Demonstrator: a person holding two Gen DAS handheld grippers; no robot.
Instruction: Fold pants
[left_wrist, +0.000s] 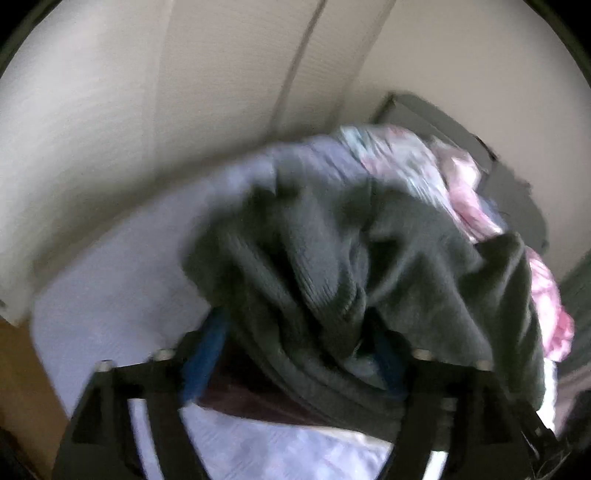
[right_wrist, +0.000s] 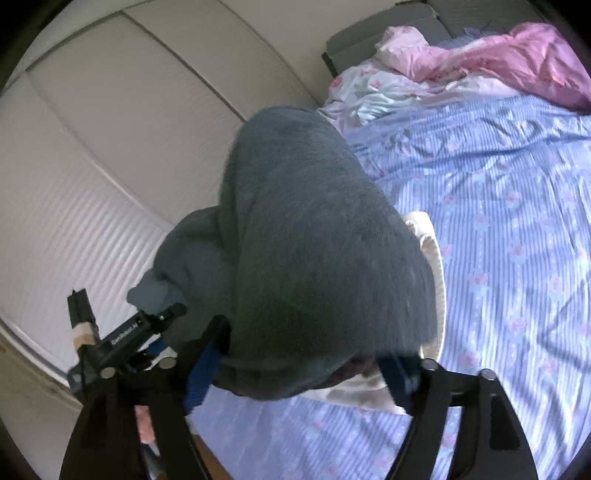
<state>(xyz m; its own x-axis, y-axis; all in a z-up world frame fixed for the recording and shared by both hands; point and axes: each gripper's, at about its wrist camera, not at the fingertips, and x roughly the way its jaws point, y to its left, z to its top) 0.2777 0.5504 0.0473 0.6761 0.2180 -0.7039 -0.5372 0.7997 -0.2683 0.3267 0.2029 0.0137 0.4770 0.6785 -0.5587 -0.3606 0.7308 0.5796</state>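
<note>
My left gripper (left_wrist: 295, 354) and right gripper (right_wrist: 306, 354) fill each lower frame, jaws spread wide, pads not pressing. The grey pants (right_wrist: 314, 236) lie bunched mid-frame between both, on the striped bedsheet (right_wrist: 509, 206).

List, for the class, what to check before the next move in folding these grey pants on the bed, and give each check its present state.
1. Left gripper jaws stand wide: ok.
2. Right gripper jaws stand wide: ok.
3. Pants lie flat: not ok, bunched.
4. Pants released by both grippers: cannot tell, cloth drapes between the fingers.
5. Bare sheet beside the pants: ok.
6. Pink bedding apart from the pants: ok.
</note>
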